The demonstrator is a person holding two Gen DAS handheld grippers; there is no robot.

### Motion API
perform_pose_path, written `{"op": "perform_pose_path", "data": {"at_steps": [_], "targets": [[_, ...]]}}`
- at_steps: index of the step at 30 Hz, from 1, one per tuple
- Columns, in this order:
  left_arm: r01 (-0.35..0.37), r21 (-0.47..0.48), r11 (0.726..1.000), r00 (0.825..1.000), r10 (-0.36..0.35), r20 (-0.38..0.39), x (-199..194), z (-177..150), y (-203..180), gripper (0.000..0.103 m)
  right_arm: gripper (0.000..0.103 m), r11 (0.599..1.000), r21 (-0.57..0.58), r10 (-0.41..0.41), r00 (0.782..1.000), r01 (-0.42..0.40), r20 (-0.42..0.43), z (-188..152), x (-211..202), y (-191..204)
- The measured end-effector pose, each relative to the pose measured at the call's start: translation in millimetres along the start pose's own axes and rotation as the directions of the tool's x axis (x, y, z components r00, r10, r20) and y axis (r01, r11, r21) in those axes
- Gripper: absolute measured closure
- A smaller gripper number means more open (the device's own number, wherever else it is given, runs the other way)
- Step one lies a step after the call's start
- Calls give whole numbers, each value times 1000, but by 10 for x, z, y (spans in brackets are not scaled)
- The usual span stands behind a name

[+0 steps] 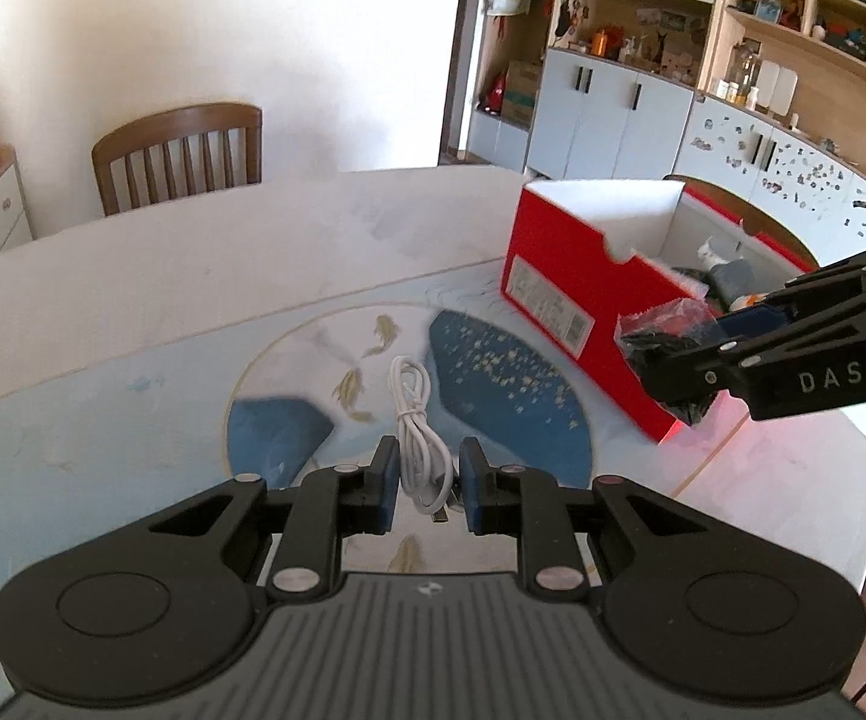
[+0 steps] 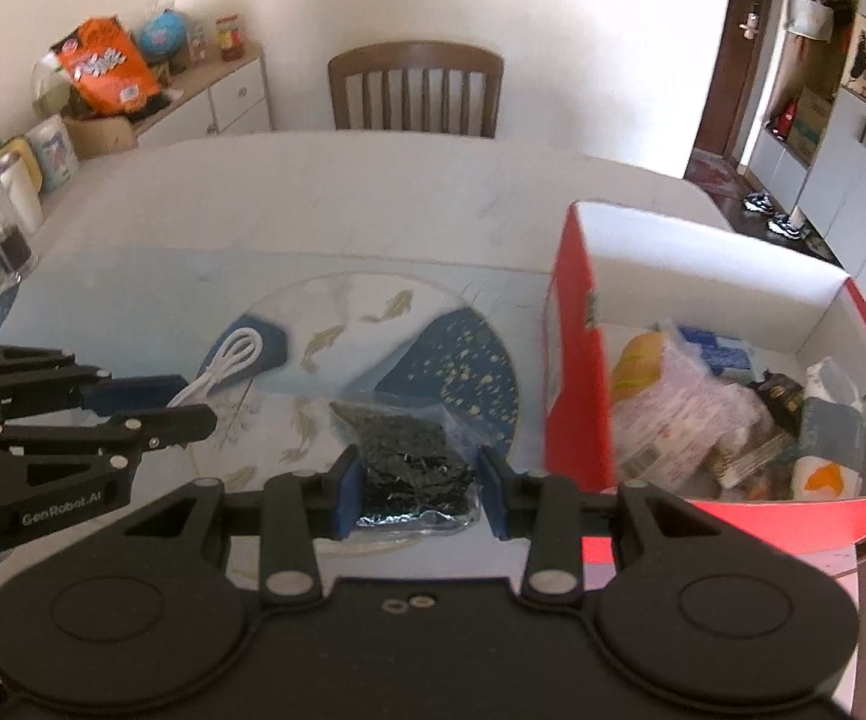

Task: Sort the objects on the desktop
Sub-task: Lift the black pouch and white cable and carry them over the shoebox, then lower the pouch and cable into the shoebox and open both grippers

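Observation:
A coiled white cable (image 1: 412, 396) sticks forward from between the blue pads of my left gripper (image 1: 430, 462), which is shut on it above the fish-patterned mat (image 1: 493, 372). In the right wrist view the same cable (image 2: 235, 354) hangs from the left gripper (image 2: 193, 402) at the left edge. My right gripper (image 2: 418, 462) is shut on a clear plastic bag of black pieces (image 2: 409, 438), just left of the red box (image 2: 577, 372). From the left wrist view, the right gripper (image 1: 673, 348) holds that bag (image 1: 661, 324) against the near corner of the red box (image 1: 559, 288).
The red box has a white inside and holds several packets and small items (image 2: 691, 408). A wooden chair (image 2: 415, 87) stands beyond the table's far edge. A low cabinet (image 2: 217, 96) with jars and an orange snack bag is at the far left.

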State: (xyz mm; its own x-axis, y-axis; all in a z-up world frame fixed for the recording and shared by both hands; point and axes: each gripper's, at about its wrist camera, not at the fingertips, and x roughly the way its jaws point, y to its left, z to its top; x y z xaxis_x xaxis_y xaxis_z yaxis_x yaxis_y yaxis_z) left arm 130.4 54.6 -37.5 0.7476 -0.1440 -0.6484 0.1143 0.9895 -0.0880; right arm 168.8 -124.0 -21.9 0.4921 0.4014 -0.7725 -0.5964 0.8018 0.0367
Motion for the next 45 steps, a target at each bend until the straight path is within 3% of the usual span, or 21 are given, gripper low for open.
{"op": "perform_pose_path", "data": {"at_steps": [19, 35, 45], "targets": [[20, 65, 998, 997, -24, 67, 99, 558, -688, 83, 64, 997, 61, -44, 994, 38, 101, 76, -337, -863], [66, 114, 991, 994, -74, 75, 503, 1045, -1398, 83, 64, 993, 98, -79, 991, 68, 111, 3, -423, -1722], [126, 187, 974, 988, -141, 67, 816, 1426, -1769, 83, 64, 992, 112, -74, 992, 63, 99, 34, -331, -2032]]}}
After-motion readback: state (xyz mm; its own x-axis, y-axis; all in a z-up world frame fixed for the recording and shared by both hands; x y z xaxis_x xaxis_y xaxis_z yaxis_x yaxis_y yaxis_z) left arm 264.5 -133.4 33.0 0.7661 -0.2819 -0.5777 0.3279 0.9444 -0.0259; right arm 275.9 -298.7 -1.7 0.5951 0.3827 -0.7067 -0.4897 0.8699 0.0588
